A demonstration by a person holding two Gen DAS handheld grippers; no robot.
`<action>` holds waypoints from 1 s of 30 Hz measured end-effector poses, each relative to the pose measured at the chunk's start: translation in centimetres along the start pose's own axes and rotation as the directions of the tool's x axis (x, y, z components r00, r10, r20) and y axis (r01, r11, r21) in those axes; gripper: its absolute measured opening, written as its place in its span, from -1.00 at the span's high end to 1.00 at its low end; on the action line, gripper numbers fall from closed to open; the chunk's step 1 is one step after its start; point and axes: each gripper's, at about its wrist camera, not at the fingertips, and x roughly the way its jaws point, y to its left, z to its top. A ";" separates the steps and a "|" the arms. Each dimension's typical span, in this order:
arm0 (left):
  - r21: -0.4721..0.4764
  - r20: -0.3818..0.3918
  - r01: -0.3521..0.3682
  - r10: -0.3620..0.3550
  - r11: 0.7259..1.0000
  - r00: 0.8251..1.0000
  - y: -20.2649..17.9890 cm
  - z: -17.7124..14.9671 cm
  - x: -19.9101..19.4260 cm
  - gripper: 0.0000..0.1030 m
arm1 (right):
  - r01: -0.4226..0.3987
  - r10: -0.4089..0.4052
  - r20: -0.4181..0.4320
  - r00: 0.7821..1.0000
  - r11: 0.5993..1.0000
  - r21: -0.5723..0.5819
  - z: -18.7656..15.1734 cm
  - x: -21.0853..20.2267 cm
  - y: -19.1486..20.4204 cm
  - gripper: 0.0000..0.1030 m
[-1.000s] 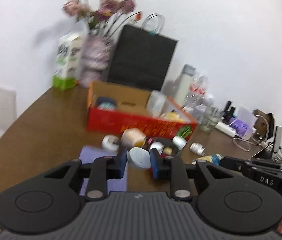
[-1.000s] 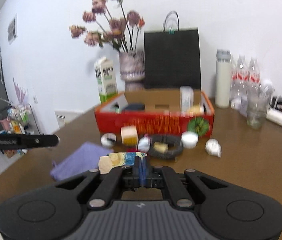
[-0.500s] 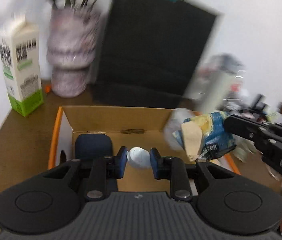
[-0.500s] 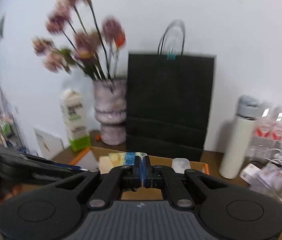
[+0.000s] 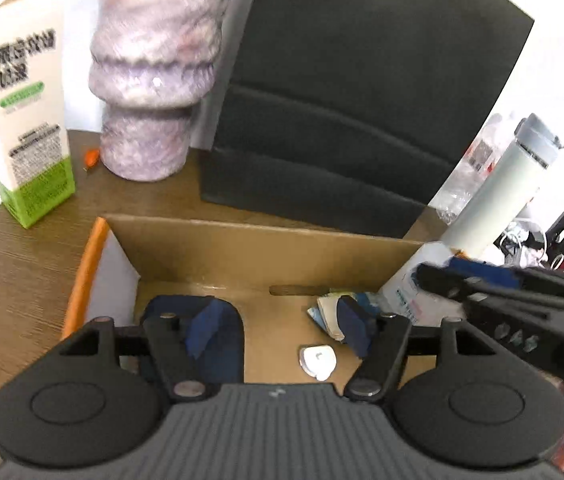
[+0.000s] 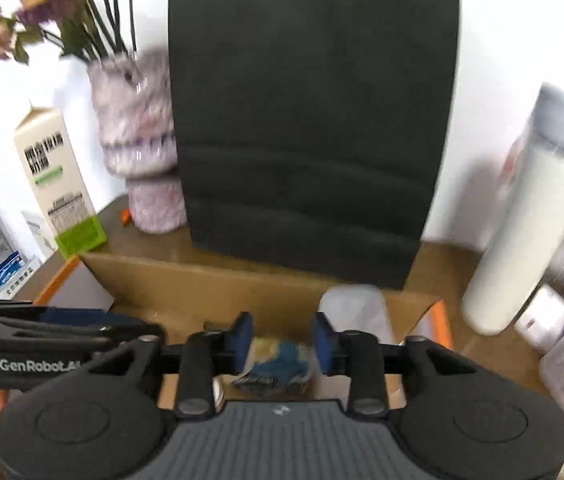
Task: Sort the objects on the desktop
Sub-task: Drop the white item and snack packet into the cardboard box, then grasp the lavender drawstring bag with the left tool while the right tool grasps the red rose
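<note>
Both grippers hang over the cardboard box [image 5: 81,280] with the orange rim. My left gripper [image 5: 279,330] has its jaws opening wide, with nothing between the pads. A small white round piece [image 5: 317,361] lies on the box floor just below them. The right gripper [image 6: 282,338] is also opening. A blue and yellow snack packet [image 6: 277,364] sits low between its pads, which stand apart from it. The left wrist view shows the packet [image 5: 332,312] in the box, with the right gripper [image 5: 434,278] coming in from the right.
A dark blue case [image 5: 201,344] and a translucent white container [image 6: 356,312] are in the box [image 6: 201,280]. Behind it stand a black paper bag [image 5: 362,92], a mottled vase [image 5: 153,80], a milk carton [image 5: 21,112] and a white flask [image 5: 502,192]. Bottles and cables crowd the right.
Both grippers moved from the table's front to above the box. The left let go of the white round piece, the right let go of the snack packet, and both jaws spread.
</note>
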 end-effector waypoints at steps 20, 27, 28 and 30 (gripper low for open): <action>0.152 0.239 -0.062 0.024 0.986 0.971 0.2 -14.6 -18.4 -1.00 | -0.045 0.046 0.087 0.995 0.999 -0.011 -15.6 -15.7 1.6 -0.50; 0.124 0.168 -0.051 0.030 0.991 0.985 0.0 -25.6 -19.3 -1.00 | -0.085 0.073 0.082 0.994 0.985 0.148 -25.0 -19.4 2.6 -0.49; 0.113 0.169 -0.071 0.051 0.991 0.984 -0.1 -27.1 -19.5 -1.00 | -0.083 0.069 0.092 0.993 0.983 0.165 -26.1 -20.0 2.8 -0.49; 0.104 0.169 -0.102 0.084 0.989 0.982 -0.2 -29.2 -19.6 -1.00 | -0.093 0.075 0.106 0.992 0.979 0.180 -28.3 -20.8 3.3 -0.49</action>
